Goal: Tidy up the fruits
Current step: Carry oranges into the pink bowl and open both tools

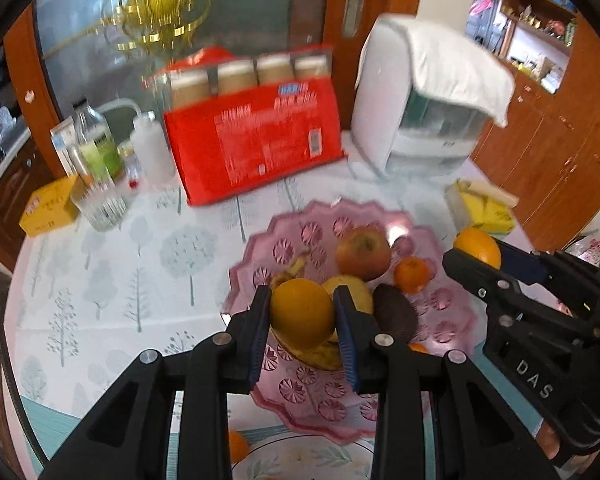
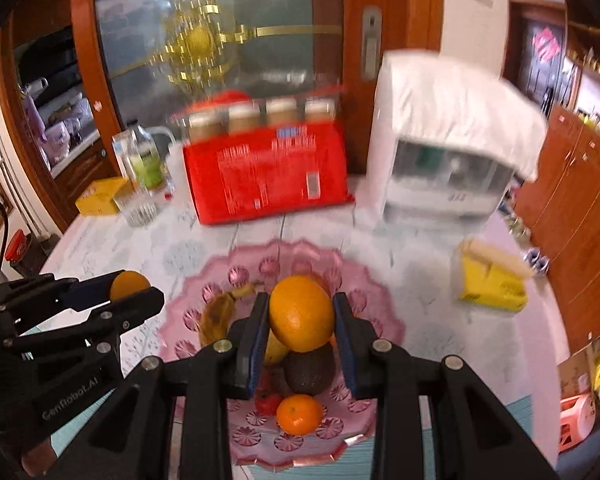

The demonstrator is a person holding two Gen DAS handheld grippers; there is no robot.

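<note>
In the left wrist view my left gripper [image 1: 302, 320] is shut on an orange [image 1: 300, 310], held above the near part of a pink scalloped plate [image 1: 300, 404]. On that plate lie an apple [image 1: 363, 254], a tangerine [image 1: 411, 274], a dark avocado [image 1: 396, 312] and a spotted banana [image 1: 290, 270]. In the right wrist view my right gripper [image 2: 300, 316] is shut on a second orange [image 2: 300, 312] over the plate [image 2: 364, 280], above the avocado [image 2: 310, 370] and tangerine [image 2: 300, 414]. Each gripper shows in the other's view, gripping its orange.
At the back of the tree-patterned tablecloth stand a red carton of jars [image 1: 256, 148], a cloth-covered white appliance [image 1: 420, 100], bottles, a glass [image 1: 100, 204] and a yellow box [image 1: 50, 208]. A yellow pack [image 1: 484, 204] lies right. Another orange [image 1: 238, 446] sits near a white plate.
</note>
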